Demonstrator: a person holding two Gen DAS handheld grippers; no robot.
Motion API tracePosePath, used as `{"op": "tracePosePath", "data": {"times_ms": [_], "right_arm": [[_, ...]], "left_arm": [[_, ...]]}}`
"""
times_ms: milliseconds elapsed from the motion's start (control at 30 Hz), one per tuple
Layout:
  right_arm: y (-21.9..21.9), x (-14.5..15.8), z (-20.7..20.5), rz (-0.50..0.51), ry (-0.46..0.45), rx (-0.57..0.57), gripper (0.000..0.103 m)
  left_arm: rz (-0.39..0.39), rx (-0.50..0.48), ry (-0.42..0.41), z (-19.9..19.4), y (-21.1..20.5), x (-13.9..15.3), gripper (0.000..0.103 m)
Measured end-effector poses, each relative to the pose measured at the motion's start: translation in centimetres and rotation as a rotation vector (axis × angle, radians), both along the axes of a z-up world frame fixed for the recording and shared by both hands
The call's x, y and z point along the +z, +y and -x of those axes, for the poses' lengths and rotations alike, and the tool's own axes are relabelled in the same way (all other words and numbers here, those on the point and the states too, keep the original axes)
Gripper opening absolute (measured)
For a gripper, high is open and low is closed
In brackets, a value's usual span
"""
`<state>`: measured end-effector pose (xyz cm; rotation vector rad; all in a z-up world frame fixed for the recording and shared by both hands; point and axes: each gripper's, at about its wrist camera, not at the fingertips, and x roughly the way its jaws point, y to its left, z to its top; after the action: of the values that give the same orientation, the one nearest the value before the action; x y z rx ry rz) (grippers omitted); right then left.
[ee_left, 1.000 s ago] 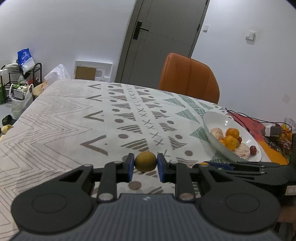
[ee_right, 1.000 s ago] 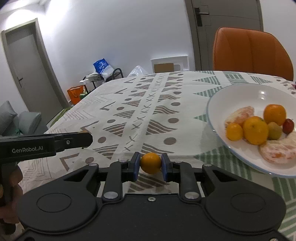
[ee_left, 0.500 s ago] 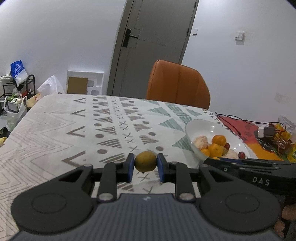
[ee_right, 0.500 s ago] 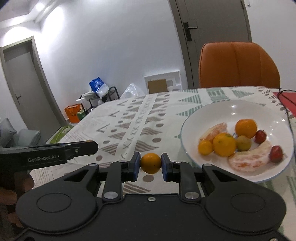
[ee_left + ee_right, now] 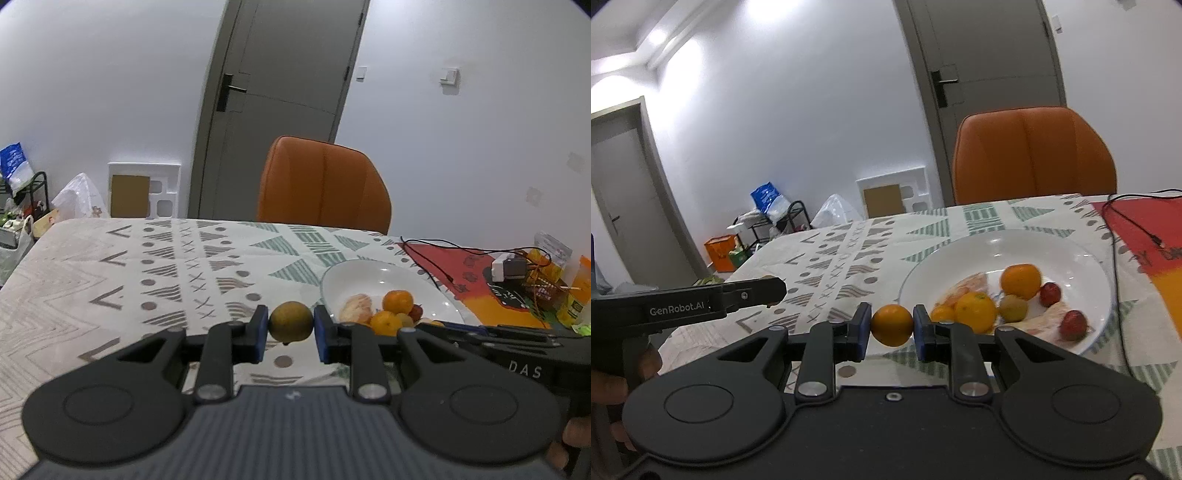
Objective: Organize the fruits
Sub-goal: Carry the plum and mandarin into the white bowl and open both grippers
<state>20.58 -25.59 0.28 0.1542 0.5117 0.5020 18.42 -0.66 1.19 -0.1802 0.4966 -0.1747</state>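
My left gripper (image 5: 290, 328) is shut on a brownish-green round fruit (image 5: 290, 320), held above the patterned tablecloth just left of the white plate (image 5: 354, 275). My right gripper (image 5: 892, 325) is shut on a small orange fruit (image 5: 892, 325), at the near-left rim of the same white plate (image 5: 1082, 251). The plate holds oranges (image 5: 1021, 280), peeled segments, a greenish fruit and red fruits. In the right wrist view the left gripper's black body (image 5: 701, 301) reaches in from the left, with a hand under it.
An orange chair (image 5: 323, 184) stands at the table's far side. To the right of the plate lie a black cable (image 5: 424, 254), a red-orange mat (image 5: 480, 295) and small packets and boxes (image 5: 546, 273). Bags and a rack stand on the floor at the left.
Both grippers have risen and moved toward the plate, each still holding its fruit. The plate now sits closer to centre in both views.
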Motion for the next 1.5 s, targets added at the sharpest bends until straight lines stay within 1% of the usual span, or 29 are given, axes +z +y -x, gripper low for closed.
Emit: {"op": "tracePosePath", "data": {"times_ms": [400, 633, 1000, 1267, 1333, 1367, 1500], "right_arm": [[-3.9, -0.2, 0.2, -0.03, -0.006, -0.079, 0.023], [-5.8, -0.8, 0.0, -0.042, 0.005, -0.124, 0.023], [-7.6, -1.8, -0.9, -0.053, 0.019, -0.177, 0.023], [-8.4, -2.1, -1.6, -0.056, 0.027, -0.191, 0.023], [-8.4, -2.1, -1.8, -0.056, 0.028, -0.192, 0.023], [-8.5, -2.1, -2.0, -0.056, 0.028, -0.193, 0.023], [-8.5, -2.2, -2.5, -0.053, 0.028, -0.197, 0.023]], "left_arm": [[-0.011, -0.06, -0.022, -1.0, -3.7, 0.8, 0.025], [-0.023, -0.09, -0.016, -2.1, -5.7, 0.6, 0.025], [-0.035, -0.124, 0.024, -4.0, -8.0, -0.8, 0.025], [-0.046, -0.154, 0.049, -5.5, -9.5, -1.7, 0.025], [-0.049, -0.153, 0.045, -5.7, -9.8, -1.7, 0.026], [-0.049, -0.15, 0.04, -5.7, -9.9, -1.7, 0.028], [-0.053, -0.131, 0.045, -6.0, -9.7, -1.7, 0.029]]}}
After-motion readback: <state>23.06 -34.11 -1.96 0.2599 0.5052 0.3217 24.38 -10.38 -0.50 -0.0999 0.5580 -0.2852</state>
